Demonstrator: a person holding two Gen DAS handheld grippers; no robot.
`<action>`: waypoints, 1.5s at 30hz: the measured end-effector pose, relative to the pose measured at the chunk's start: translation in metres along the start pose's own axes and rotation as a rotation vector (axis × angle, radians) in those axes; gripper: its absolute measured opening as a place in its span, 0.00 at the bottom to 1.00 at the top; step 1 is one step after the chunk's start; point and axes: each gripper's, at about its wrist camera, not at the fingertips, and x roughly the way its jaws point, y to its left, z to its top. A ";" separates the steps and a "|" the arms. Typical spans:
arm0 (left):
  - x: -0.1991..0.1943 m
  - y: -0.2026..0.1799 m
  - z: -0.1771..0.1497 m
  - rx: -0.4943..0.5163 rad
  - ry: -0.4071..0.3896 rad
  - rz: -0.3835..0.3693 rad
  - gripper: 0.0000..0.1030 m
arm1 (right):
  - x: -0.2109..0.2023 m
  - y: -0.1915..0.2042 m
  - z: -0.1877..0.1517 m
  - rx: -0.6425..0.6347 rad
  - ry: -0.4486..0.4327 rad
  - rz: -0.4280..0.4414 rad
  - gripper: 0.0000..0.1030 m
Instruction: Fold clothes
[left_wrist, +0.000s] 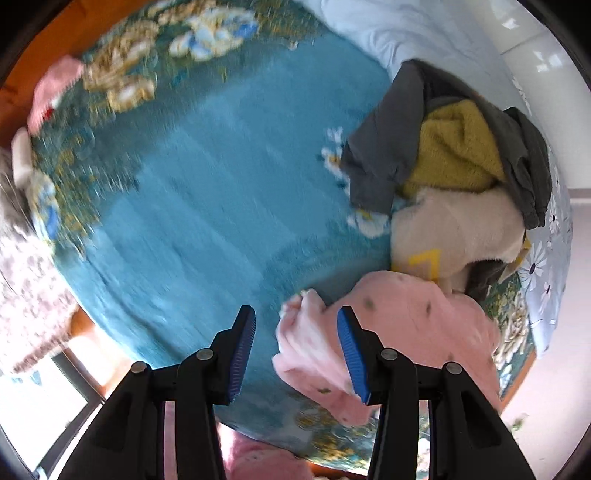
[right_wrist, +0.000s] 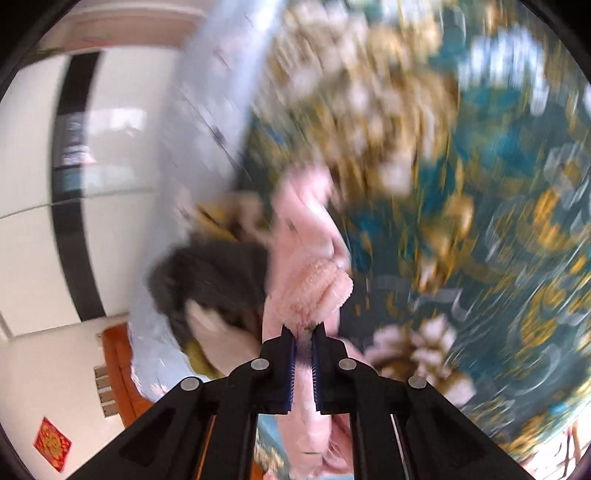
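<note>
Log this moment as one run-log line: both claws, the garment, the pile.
left claw open, empty | right claw shut on pink garment | clothes pile waiting on blue blanket | right view blurred

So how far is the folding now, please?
Nothing in view looks folded. The right gripper is shut on the pink garment; the left gripper is open beside it. The grey, yellow and cream clothes lie heaped, unfolded.
</note>
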 end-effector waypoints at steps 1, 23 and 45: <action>0.008 0.002 -0.002 -0.018 0.022 -0.014 0.46 | -0.029 0.000 0.014 -0.005 -0.073 0.011 0.07; 0.185 0.007 -0.115 -0.387 0.457 -0.194 0.55 | -0.203 0.002 0.084 -0.081 -0.418 -0.305 0.07; 0.012 -0.024 -0.027 0.030 -0.081 -0.283 0.09 | -0.189 0.068 0.023 -0.178 -0.320 -0.229 0.07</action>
